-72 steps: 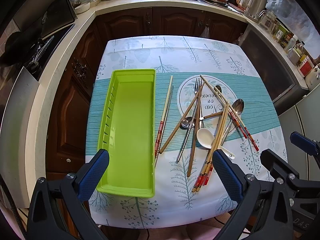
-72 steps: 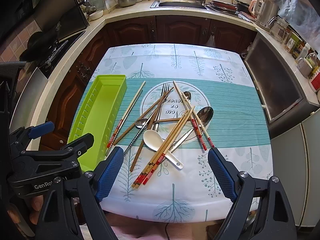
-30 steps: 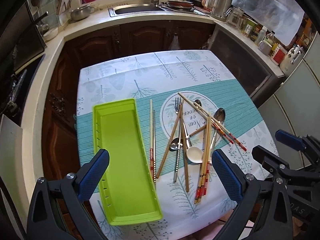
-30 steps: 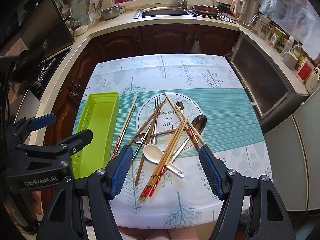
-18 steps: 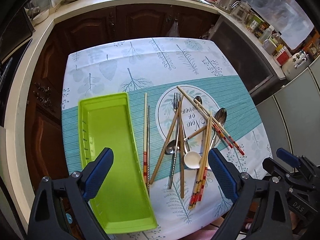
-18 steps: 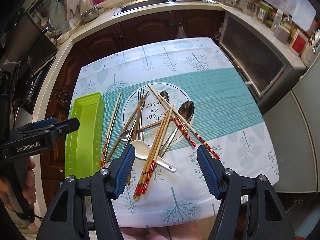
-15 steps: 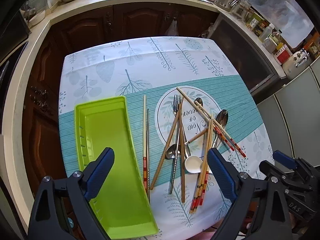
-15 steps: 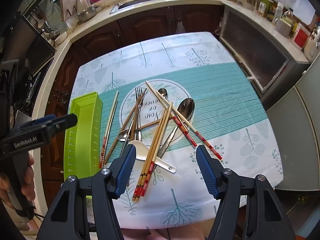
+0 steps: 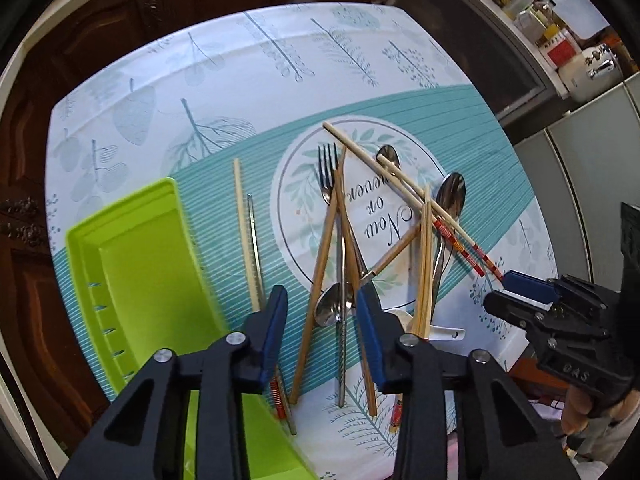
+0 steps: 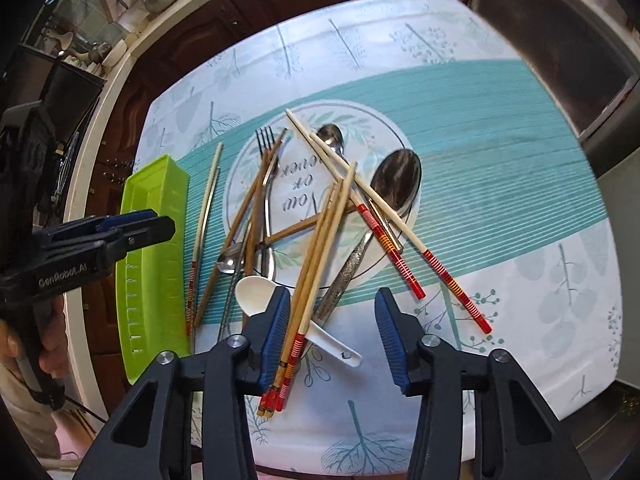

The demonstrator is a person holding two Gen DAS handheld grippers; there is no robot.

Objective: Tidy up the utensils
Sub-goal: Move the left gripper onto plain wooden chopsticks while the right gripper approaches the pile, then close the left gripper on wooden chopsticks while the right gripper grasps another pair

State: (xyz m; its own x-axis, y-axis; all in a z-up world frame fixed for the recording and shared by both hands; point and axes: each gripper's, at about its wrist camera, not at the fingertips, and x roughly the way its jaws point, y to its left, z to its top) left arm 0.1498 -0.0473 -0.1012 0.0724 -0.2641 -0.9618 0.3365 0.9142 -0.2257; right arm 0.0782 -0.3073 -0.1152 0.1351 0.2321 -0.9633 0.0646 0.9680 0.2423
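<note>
We have barely begun: the green tray point(image 9: 152, 264) lies empty, and every utensil is in a tangled pile point(image 10: 320, 216) on the tabletop point(image 10: 500, 160) just beside it. Our left gripper point(image 9: 320, 312) and right gripper point(image 10: 330, 324) hang over the pile's near end, jaws closing but not yet clamped on anything. All the sorting remains.

Legible markings: three items

"GenRobot.AI", white print on the black body of the left gripper point(image 10: 108, 236); "DAS", raised letters on the black body of the right gripper point(image 9: 576, 376); "Now or never", script inside the round emblem of the tablecloth point(image 9: 384, 216) on the table, partly covered by utensils.
</note>
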